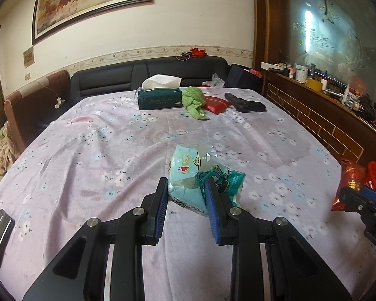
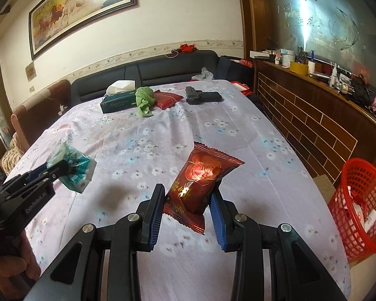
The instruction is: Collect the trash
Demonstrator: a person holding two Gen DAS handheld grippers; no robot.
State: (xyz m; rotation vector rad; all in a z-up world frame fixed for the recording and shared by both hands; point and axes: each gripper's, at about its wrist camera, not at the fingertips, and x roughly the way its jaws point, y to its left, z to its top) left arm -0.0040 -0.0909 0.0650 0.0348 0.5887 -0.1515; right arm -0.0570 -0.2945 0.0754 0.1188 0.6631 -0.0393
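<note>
Beside the table, only the right view shows the whole red basket (image 2: 361,208); left tongs (image 1: 186,188) grip a teal packet (image 1: 200,173), right tongs (image 2: 188,200) a red wrapper (image 2: 200,183).

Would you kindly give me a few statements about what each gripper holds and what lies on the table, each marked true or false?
1. The left gripper is shut on the teal tissue packet. True.
2. The right gripper is empty. False: it is shut on the red snack wrapper.
3. The red basket stands on the table. False: it stands off the table's right edge.
4. A green cloth lies beside the tissue box. True.
</note>
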